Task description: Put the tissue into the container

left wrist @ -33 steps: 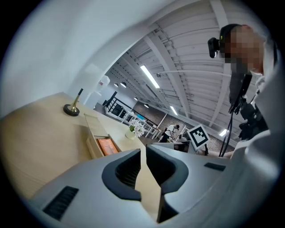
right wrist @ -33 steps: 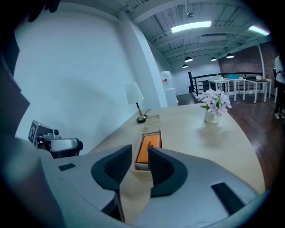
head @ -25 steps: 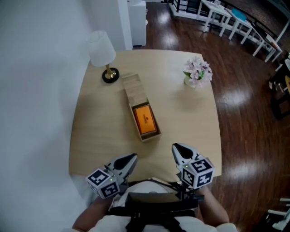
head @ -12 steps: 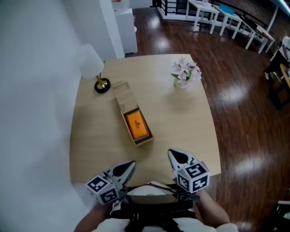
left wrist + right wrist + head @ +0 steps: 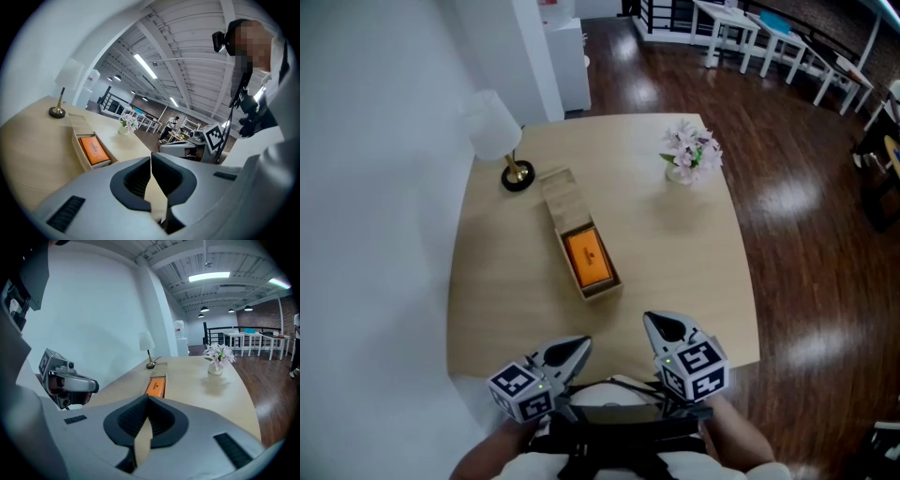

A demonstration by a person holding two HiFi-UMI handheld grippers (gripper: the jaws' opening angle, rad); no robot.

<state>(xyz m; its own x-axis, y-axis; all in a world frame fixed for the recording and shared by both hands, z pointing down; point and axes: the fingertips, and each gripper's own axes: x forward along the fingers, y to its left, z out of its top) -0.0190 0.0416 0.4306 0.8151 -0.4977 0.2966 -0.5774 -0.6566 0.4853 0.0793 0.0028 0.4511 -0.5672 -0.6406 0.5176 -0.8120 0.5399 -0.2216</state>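
A long open wooden container [image 5: 558, 197] lies slantwise on the table, and an orange tissue pack [image 5: 587, 258] sits inside its near end. The same orange tissue pack [image 5: 93, 150] and container [image 5: 79, 129] show in the left gripper view, and the pack [image 5: 155, 387] also shows in the right gripper view. My left gripper [image 5: 579, 348] hovers at the table's near edge, shut and empty. My right gripper [image 5: 661, 325] hangs beside it to the right, also shut with nothing between its jaws. Both stay well short of the container.
A white-shaded lamp [image 5: 499, 131] with a dark round base stands at the far left corner of the tan table [image 5: 675, 253]. A small vase of pink flowers [image 5: 689, 155] stands at the far right. Dark wood floor and white tables [image 5: 769, 37] lie beyond.
The view has shifted a little, so the table sits slightly differently in frame. Both grippers stay near the table's front edge; the left one has edged slightly right. The tissue pack remains in the container.
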